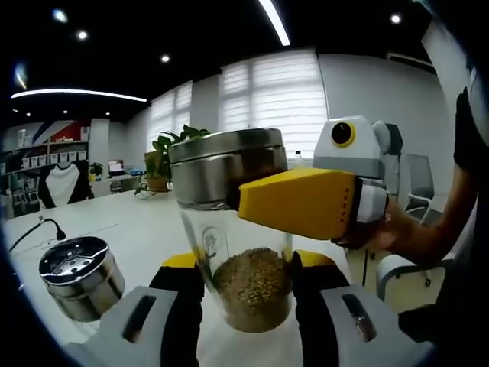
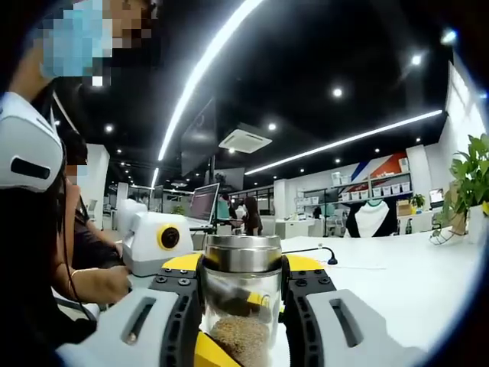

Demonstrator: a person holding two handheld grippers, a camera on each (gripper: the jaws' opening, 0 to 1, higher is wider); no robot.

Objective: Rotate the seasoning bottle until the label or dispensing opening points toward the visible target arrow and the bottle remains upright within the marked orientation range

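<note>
Seasoning bottle (image 1: 241,229) upright on the white table (image 1: 145,222), dead centre of the left gripper view, clamped low on the glass body between the left gripper (image 1: 246,294) jaws, closed snug against both sides just above the brown seasoning. Probably held this way to anchor the base and keep it vertical while the top is turned. Right gripper (image 1: 294,200) in from 3 o'clock, yellow jaw pressed across the steel cap (image 1: 225,162), a hand (image 1: 374,233) behind it; likely placed there to twist the upper part toward the target. In the right gripper view, right gripper (image 2: 243,287) jaws closed on the bottle (image 2: 243,306) just below the cap (image 2: 243,252), glass filling the gap. Left gripper view alone: second steel shaker (image 1: 82,277) at 8 o'clock, well apart, a black cable (image 1: 38,229) at 9 o'clock, a potted plant (image 1: 172,153) behind the bottle. Right gripper view alone: monitor (image 2: 205,202) at 10 o'clock. Target arrow and label not discernible, so alignment cannot be judged.
</note>
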